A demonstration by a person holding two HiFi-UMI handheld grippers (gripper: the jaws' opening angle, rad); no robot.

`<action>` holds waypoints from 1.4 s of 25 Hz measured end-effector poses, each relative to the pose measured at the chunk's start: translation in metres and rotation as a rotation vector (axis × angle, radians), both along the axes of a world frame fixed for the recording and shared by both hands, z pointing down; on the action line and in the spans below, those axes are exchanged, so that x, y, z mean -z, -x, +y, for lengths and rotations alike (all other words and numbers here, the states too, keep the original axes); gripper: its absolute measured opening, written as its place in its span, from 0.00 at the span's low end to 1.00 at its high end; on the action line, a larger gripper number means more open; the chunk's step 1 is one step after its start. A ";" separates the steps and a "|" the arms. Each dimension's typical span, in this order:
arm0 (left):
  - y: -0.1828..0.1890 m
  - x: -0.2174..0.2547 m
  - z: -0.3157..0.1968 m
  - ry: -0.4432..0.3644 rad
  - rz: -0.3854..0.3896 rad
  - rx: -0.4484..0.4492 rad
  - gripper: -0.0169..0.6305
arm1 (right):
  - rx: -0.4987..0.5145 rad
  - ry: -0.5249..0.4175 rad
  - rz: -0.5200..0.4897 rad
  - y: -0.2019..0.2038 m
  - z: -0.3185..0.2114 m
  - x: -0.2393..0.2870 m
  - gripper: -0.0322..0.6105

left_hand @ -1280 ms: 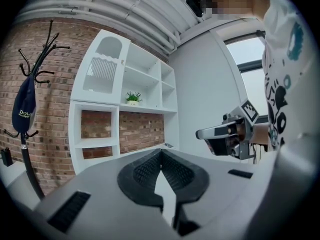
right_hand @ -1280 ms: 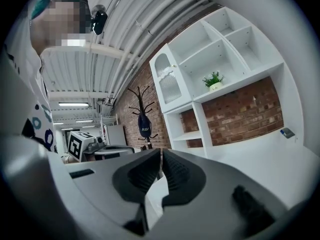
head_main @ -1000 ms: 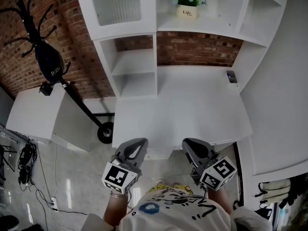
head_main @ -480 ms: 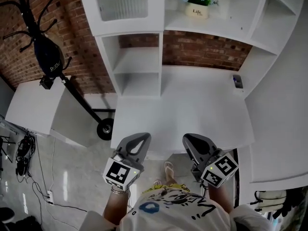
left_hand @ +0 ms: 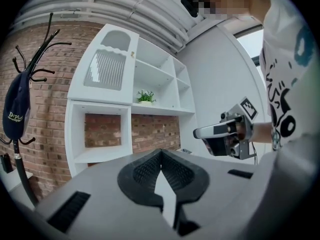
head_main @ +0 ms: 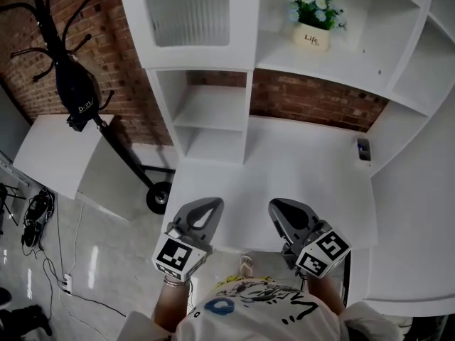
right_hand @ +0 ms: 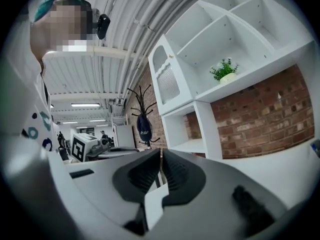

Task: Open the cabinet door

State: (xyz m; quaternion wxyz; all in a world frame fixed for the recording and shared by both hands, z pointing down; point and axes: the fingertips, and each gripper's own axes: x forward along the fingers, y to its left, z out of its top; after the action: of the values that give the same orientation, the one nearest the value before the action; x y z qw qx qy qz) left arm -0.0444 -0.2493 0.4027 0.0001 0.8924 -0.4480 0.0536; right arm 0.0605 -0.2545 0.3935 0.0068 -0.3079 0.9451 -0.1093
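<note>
The cabinet door (head_main: 188, 13) is a white frame with a ribbed glass pane, at the top left of the white shelf unit, and it looks closed. It also shows in the left gripper view as the door (left_hand: 105, 69) and in the right gripper view as the door (right_hand: 169, 84). My left gripper (head_main: 209, 202) is shut and empty at the front edge of the white desk (head_main: 284, 169). My right gripper (head_main: 274, 205) is beside it, shut and empty too. Both point level at the shelves, far below and short of the door. Close up, the left gripper (left_hand: 161, 152) and the right gripper (right_hand: 161, 152) have pads that meet.
A potted plant (head_main: 314, 21) stands on the shelf right of the door. A small device (head_main: 363, 148) lies at the desk's right. A coat rack with a dark bag (head_main: 79, 91) and a wheel (head_main: 158, 197) stand at the left by a low white unit (head_main: 57, 155).
The person has stepped toward the desk: the shelf unit and door sit lower and larger in the head view. Both grippers now reach over the desk's front edge, still shut.
</note>
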 end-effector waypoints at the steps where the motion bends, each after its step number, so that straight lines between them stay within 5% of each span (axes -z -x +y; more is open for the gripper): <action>1: 0.000 0.002 -0.007 -0.004 -0.001 0.009 0.05 | 0.013 -0.005 0.000 0.000 -0.007 0.001 0.10; 22: -0.005 0.054 -0.102 -0.114 0.026 0.082 0.05 | 0.126 -0.173 -0.039 0.000 -0.113 0.062 0.10; 35: 0.031 0.079 -0.148 -0.143 0.007 0.065 0.05 | -0.035 -0.282 -0.070 0.031 -0.184 0.132 0.10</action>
State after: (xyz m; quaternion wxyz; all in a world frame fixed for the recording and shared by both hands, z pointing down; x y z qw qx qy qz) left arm -0.0750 -0.3977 0.3237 -0.0605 0.8754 -0.4793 0.0180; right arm 0.0291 -0.4387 0.2617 0.0850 -0.3165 0.9447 0.0139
